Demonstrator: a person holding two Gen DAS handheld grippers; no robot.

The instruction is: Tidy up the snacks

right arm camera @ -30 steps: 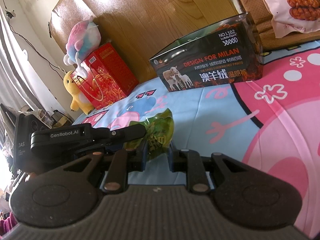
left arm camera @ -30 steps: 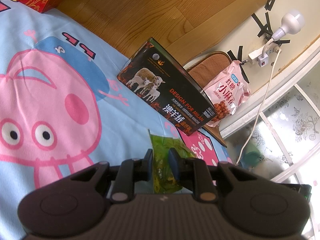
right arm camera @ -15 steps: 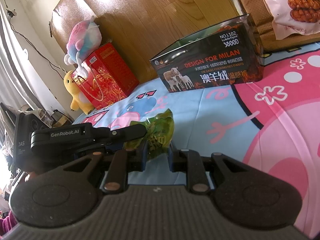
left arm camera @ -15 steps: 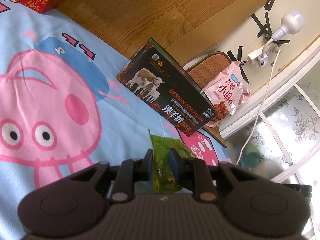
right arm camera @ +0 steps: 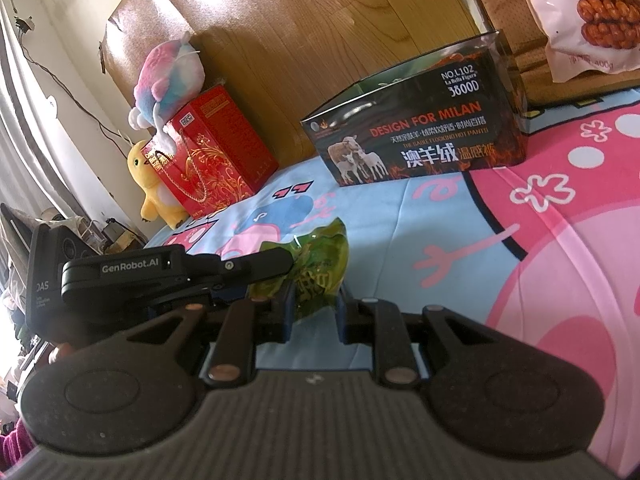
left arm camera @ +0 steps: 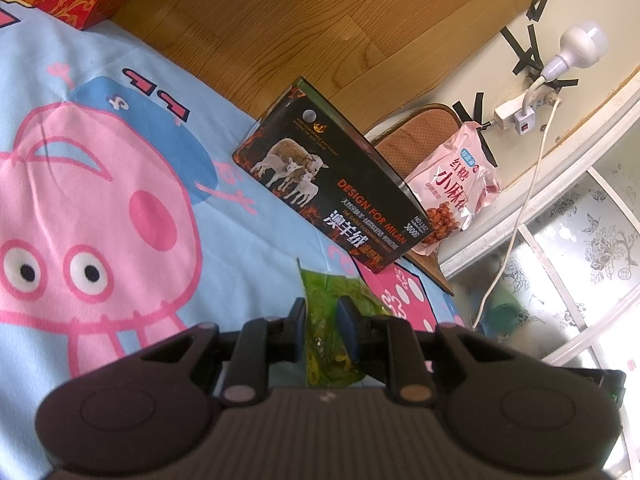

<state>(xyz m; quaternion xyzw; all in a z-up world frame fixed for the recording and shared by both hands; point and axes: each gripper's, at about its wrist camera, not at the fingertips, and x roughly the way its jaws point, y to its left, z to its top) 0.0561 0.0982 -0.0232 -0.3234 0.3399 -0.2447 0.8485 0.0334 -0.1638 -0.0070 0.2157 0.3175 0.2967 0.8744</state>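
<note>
You had the crinkled green plastic snack packet [right arm camera: 316, 268] pinched from both ends above the cartoon-print bed sheet [left arm camera: 120, 208]: left gripper [left arm camera: 322, 328] and right gripper [right arm camera: 314, 312] both clamped on it. The open black cardboard box [right arm camera: 420, 140] lay ahead, beyond the packet.

You can read "DESIGN FOR MILAN" and "NO.L102" on the black box [right arm camera: 416, 136], and "GenRobot.AI" on the left tongs [right arm camera: 280, 260] beside you.

A home bedroom: cartoon-pig bedsheet [left arm camera: 120, 200], wooden headboard [right arm camera: 320, 40], and plush toys [right arm camera: 168, 76] beside a red gift bag [right arm camera: 212, 152].
</note>
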